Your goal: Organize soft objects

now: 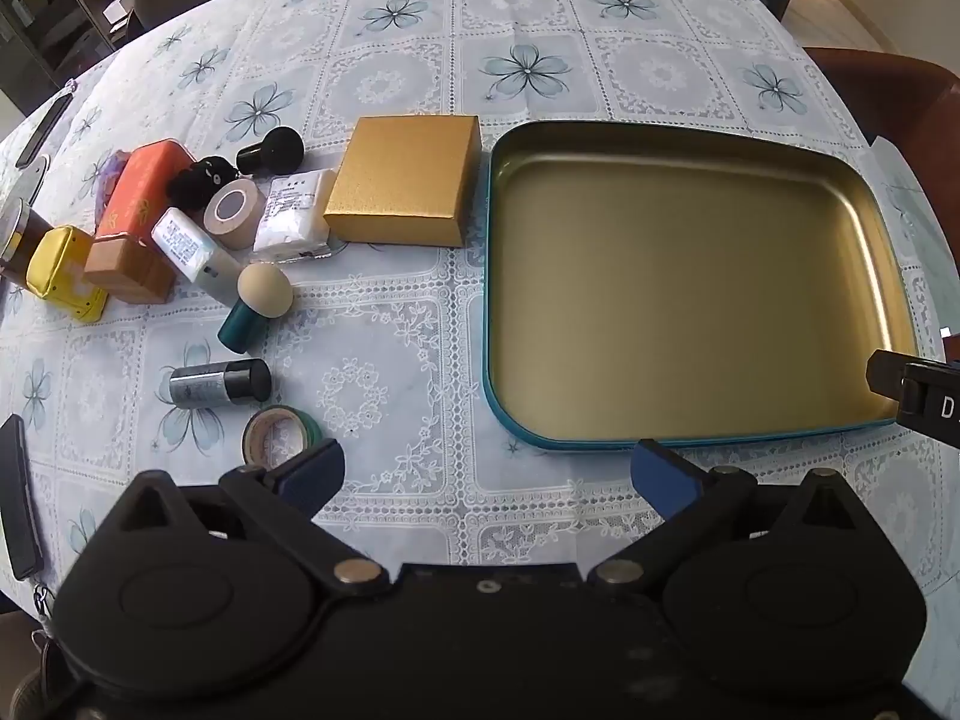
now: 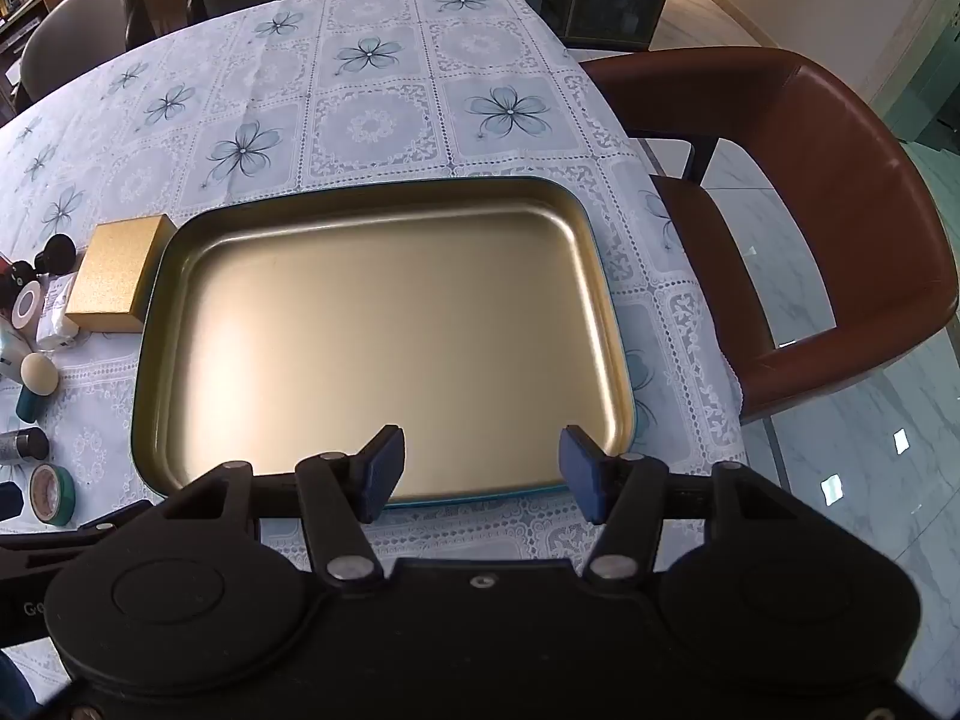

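A gold tin tray (image 1: 840,192) with a blue rim lies empty on the table's right; it also shows in the right wrist view (image 2: 606,276). Left of it lies a cluster: a gold box (image 1: 405,180), a white tissue pack (image 1: 294,213), a beige tape roll (image 1: 231,210), a beige sponge on a teal handle (image 1: 258,300), a black sponge (image 1: 273,150), an orange pack (image 1: 141,189), a yellow pouch (image 1: 63,270), a black plush (image 1: 195,177). My left gripper (image 1: 486,474) is open and empty, near the tray's near-left corner. My right gripper (image 2: 480,468) is open and empty, over the tray's near edge.
A silver bottle (image 1: 219,383) and a green tape roll (image 1: 279,435) lie near my left fingers. A black remote (image 1: 18,492) lies at the left edge. A brown chair (image 2: 810,210) stands right of the table, grey chairs (image 2: 78,18) behind it.
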`<state>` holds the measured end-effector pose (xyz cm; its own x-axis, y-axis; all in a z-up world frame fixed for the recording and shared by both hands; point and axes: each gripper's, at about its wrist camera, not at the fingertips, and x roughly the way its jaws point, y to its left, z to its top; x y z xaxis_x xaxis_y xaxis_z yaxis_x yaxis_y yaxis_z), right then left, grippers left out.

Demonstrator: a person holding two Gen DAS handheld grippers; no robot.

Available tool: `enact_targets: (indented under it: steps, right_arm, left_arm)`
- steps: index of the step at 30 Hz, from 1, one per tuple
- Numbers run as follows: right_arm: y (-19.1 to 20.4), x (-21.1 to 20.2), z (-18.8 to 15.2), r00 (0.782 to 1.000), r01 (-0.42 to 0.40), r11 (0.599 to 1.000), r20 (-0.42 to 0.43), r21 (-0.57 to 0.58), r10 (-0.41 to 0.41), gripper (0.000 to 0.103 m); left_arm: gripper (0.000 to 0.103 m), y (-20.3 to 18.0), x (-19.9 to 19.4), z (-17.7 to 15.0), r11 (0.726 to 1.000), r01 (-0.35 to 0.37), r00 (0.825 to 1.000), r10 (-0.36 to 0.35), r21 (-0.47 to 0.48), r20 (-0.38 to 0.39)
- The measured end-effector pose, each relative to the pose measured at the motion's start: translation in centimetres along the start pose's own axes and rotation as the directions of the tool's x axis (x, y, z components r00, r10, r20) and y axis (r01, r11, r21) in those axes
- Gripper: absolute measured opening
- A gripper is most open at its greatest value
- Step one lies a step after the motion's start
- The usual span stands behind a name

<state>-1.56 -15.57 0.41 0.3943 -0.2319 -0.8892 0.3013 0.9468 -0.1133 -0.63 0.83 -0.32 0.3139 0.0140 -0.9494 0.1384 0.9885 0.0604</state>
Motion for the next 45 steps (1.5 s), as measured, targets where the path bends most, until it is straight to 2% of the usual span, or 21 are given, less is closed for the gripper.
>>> enact_targets:
  steps: [45]
  right_arm:
    - [0.21, 0.29, 0.25, 1.000, -0.002, 1.000, -0.008, -0.001, 0.002, 0.055]
  left_arm:
    - [0.102, 0.16, 0.33, 0.04, 1.000, -0.004, 1.000, 0.004, -0.017, -0.008]
